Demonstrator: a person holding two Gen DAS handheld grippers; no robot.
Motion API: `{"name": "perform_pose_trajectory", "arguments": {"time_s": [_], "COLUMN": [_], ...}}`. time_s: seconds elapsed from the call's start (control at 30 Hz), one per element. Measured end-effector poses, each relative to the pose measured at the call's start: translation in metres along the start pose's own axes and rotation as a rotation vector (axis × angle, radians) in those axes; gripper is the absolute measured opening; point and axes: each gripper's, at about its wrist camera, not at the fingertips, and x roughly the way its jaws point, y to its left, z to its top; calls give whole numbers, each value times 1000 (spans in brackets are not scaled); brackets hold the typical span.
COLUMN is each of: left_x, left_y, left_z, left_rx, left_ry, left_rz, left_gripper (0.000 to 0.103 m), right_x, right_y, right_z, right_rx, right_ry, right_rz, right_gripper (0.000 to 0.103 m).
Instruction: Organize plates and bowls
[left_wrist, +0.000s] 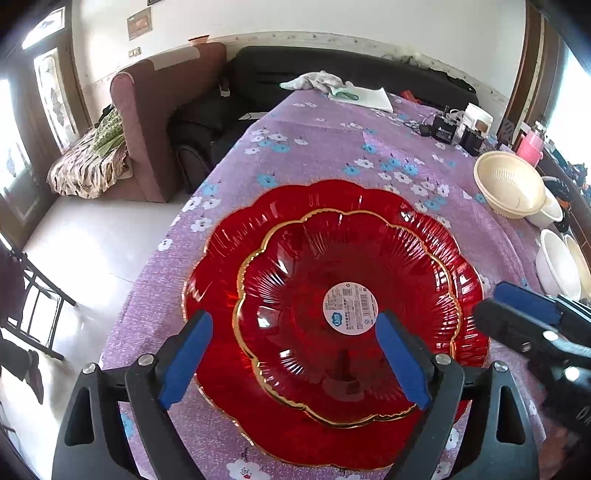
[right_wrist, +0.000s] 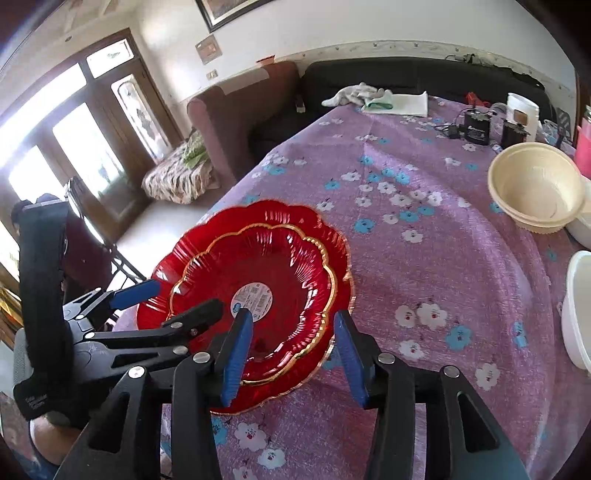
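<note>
A: Far left, the left gripper (left_wrist: 295, 363). How do its jaws stand?

B: Spread wide. Its blue pads straddle the near rim of the small red plate (left_wrist: 347, 295) without pressing on it; nothing is pinched.

A: And where do the plates lie?

B: Centre. The small red plate, gold-edged with a round label, is nested inside the large red plate (left_wrist: 221, 398). Both rest on the purple flowered tablecloth (left_wrist: 332, 155), close to the table's left edge.

A: Next, the right gripper (right_wrist: 291, 356)?

B: Jaws parted, one pad over the plates' near side, the other outside the rim. It grips nothing.

A: Far right?

B: The cream bowls (right_wrist: 535, 188), stacked, and the white bowls (right_wrist: 578, 314) beside them, well apart from the plates.

A: What could go wrong from here?

B: Probably a knock. The stack sits near the table edge, so a pad catching the scalloped rim could push it off. The ribbed, glossy plate looks slippery; a shallow pinch on its rim may slide.
</note>
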Motion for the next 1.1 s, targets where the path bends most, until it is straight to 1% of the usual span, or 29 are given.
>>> {"name": "perform_pose_trajectory", "arguments": {"time_s": [0.07,0.13,0.2,0.3,0.37,0.4,0.43,0.5,0.57,0.7,0.73,0.8,0.87,0.9,0.93,0.97,1.03,1.07,1.1], "left_x": [-6,-13,-21,-29,-34,-35,-37,-39,-41,-40,-40,-38,-33,-31,-28,-25,-19,-13,-8], "left_y": [2,3,0,-11,-25,-31,-39,-57,-74,-120,-130,-155,-179,-189,-201,-210,-225,-235,-240], "left_z": [1,2,3,6,6,5,5,4,3,0,0,0,1,3,6,8,14,19,23], "left_rx": [-16,-28,-31,-15,14,28,44,77,113,212,231,274,305,316,331,338,348,353,350], "left_ry": [-15,-36,-62,-79,-83,-85,-87,-88,-86,-71,-67,-57,-30,-18,-9,-2,9,20,34], "left_rz": [-11,-24,-34,-52,-62,-67,-74,-92,-111,-159,-169,-210,-267,-290,-316,-328,-344,-363,-370], "left_gripper": [90,90,90,90,90,90,90,90,90,90,90,90,90,90,90,90,90,90,90], "right_x": [-11,-23,-38,-59,-72,-76,-83,-93,-107,-130,-137,-150,-159,-166,-172,-180,-189,-193,-196], "right_y": [-6,-9,-13,-23,-33,-39,-47,-60,-77,-107,-117,-142,-161,-173,-184,-197,-218,-231,-242], "right_z": [0,-2,-5,-12,-16,-17,-20,-24,-30,-42,-46,-54,-61,-65,-69,-73,-80,-85,-90], "right_rx": [18,20,10,9,32,47,70,112,164,226,253,329,380,413,450,489,550,596,630], "right_ry": [-27,-60,-110,-176,-201,-209,-220,-237,-275,-315,-324,-334,-340,-347,-357,-371,-373,-371,-381], "right_rz": [17,15,-26,-95,-121,-124,-127,-139,-172,-206,-205,-202,-162,-156,-172,-193,-204,-183,-140], "right_gripper": [51,51,51,51,54,57,59,59,59,59,59,59,59,59,59,59,59,59,59]}}
